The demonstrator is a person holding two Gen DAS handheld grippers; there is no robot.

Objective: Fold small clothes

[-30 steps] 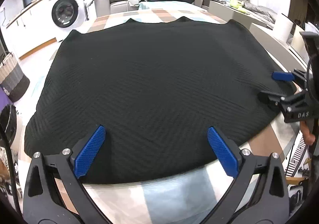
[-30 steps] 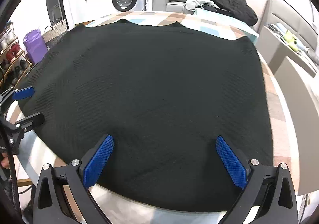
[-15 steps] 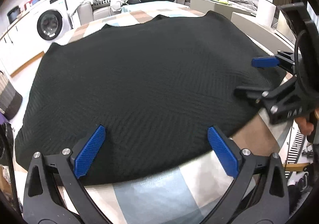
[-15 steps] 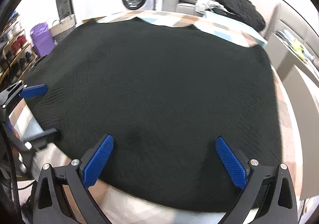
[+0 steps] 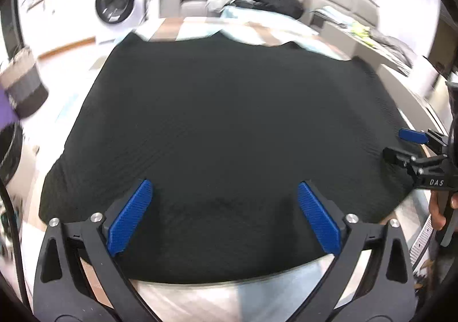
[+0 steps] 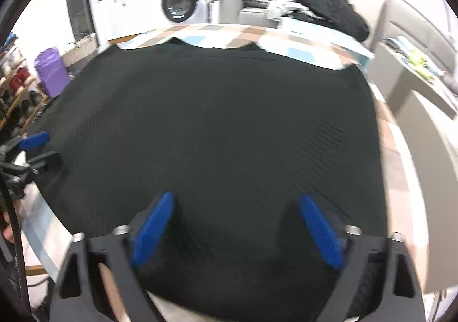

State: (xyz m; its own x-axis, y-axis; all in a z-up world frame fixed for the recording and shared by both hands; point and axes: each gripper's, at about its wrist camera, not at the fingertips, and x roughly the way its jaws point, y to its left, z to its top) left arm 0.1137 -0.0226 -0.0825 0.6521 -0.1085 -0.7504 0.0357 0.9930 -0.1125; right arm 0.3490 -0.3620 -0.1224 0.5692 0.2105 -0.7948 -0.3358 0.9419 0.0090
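Checked table (image 5: 200, 302) bears black garment (image 5: 229, 127); right gripper (image 6: 237, 224) apparently closing, unpinched.

Both tongs, left tongs (image 5: 223, 216) and right tongs (image 6: 234, 231), have black frames, ribbed blue pads, silver screws; one reads "DAS".

Black garment (image 5: 229, 127) matt ribbed knit cloth; fingers (image 5: 130, 217) w/ textured blue plastic pads.

Both wrist views look forward and steeply down from close above the near edge of the cloth (image 5: 229, 136) on the tabletop (image 5: 200, 302). They share the cloth (image 6: 217, 127), the washer (image 5: 116, 4) (image 6: 180, 3) and the sofa (image 6: 252, 11) beyond.
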